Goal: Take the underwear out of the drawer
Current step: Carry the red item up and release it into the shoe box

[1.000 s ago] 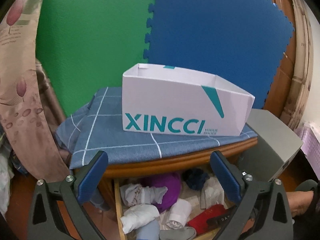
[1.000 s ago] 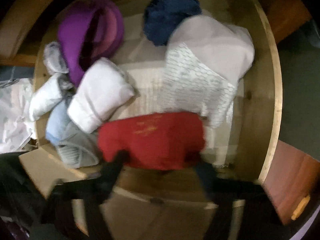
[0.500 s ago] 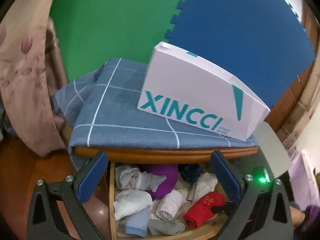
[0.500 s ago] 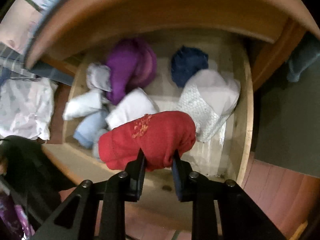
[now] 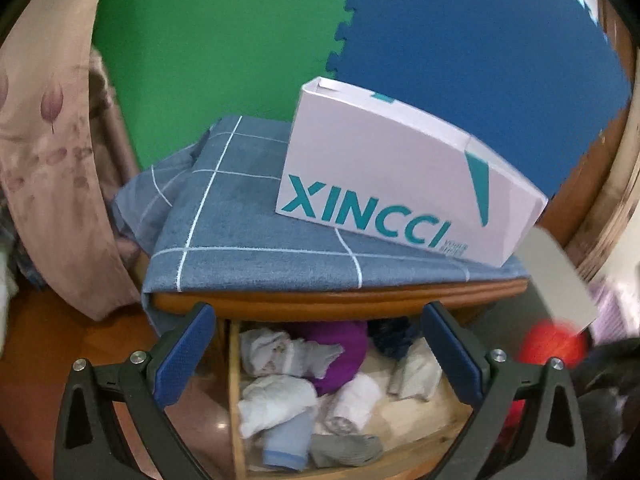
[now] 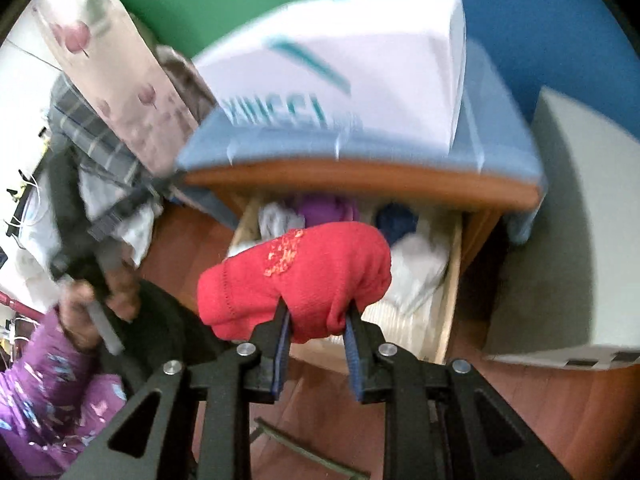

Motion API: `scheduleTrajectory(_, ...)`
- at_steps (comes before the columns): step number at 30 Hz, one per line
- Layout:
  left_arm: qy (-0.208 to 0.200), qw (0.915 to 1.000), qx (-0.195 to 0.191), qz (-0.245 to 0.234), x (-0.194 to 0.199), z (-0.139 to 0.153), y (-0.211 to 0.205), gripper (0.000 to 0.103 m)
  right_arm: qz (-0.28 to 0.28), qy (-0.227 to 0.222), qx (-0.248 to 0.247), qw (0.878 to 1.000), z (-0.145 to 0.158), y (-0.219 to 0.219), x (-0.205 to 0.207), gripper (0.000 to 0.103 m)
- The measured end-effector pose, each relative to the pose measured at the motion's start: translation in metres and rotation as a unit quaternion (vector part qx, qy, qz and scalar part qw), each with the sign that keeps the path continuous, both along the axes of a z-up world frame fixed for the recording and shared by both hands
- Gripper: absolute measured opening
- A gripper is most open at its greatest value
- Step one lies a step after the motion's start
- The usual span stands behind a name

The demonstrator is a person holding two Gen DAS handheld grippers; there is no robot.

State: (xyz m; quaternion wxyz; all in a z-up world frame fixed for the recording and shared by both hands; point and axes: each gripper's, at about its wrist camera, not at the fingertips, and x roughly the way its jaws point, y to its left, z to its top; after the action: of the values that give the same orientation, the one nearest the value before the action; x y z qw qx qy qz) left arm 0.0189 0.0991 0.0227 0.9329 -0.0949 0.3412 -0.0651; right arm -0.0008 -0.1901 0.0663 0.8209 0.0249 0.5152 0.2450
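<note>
Red underwear (image 6: 296, 276) — now above drawer (image 6: 450, 280)

- Setting: a lived-in home bedroom, identified from the wooden bedside cabinet (image 5: 320, 304) and what surrounds it.
- Below the cabinet top, an open drawer (image 5: 236, 400) holds rolled underwear and socks.
- On the cabinet top, a blue checked cloth (image 5: 248, 240) lies under a white XINCCI shoe box (image 5: 384, 168).
- Behind the cabinet, green and blue foam mats (image 5: 460, 48) cover the wall.
- Left of the cabinet hangs a floral curtain (image 5: 44, 160); below it, wooden flooring (image 6: 328, 420).
</note>
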Motion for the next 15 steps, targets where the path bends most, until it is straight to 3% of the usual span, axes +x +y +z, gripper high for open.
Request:
scheduleTrajectory(5, 0.027, 0.9992, 0.029, -0.012, 0.003, -0.004, -0.010, 0.102, -0.018, -0.053, 0.018, 0.998, 0.067, -0.006, 0.018, 0.024)
scheduleTrajectory(9, 0.050, 0.9976, 0.046, 0.008, 0.006, -0.007, -0.014, 0.102, -0.025, -0.088, 0.018, 0.996, 0.112, 0.000, 0.050, 0.024)
scheduleTrajectory(12, 0.060, 0.9972, 0.044, 0.012, 0.006, -0.008, -0.015, 0.102, -0.031, -0.103, 0.009, 0.994, 0.135, 0.010, 0.085, 0.024)
scheduleTrajectory(15, 0.040, 0.9983, 0.041, 0.006, 0.002, -0.004, -0.014, 0.102, -0.045, -0.102, 0.002, 0.994, 0.140, 0.019, 0.127, 0.024)
